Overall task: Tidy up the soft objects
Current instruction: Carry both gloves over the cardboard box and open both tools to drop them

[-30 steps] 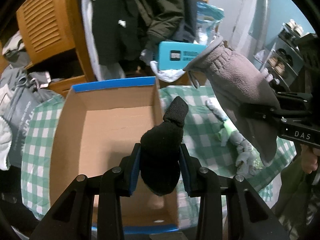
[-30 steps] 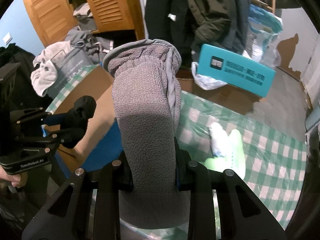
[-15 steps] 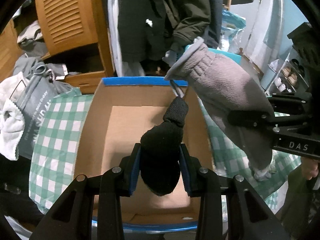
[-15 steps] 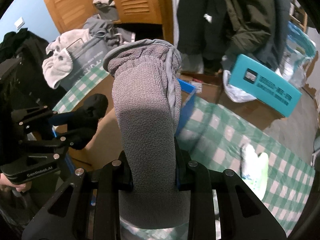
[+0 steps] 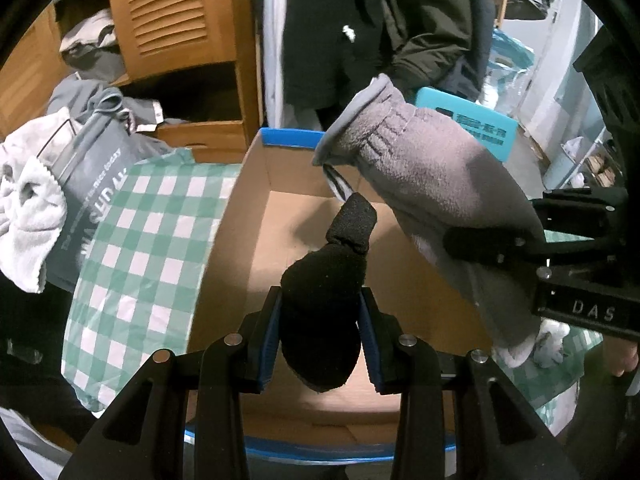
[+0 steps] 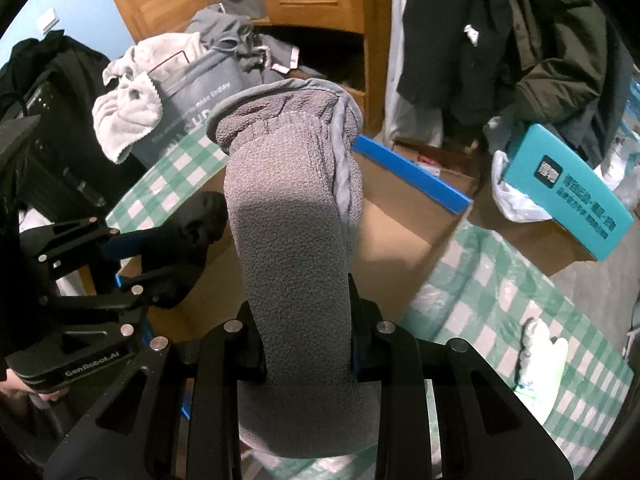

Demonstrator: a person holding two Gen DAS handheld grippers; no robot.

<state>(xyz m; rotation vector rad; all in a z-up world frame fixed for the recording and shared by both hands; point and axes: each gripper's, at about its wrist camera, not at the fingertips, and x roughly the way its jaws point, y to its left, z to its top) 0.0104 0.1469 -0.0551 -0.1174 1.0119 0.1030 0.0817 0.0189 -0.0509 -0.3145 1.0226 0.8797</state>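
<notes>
While over box, blk glove btwn L fingers, gray mitten btwn R fingers

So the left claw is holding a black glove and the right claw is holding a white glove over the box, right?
Almost. The right claw is shut on a grey glove, not a white one, as the right wrist view shows plainly. The rest fits: the left claw does hold the black glove, and both hang over the open cardboard box.
</notes>
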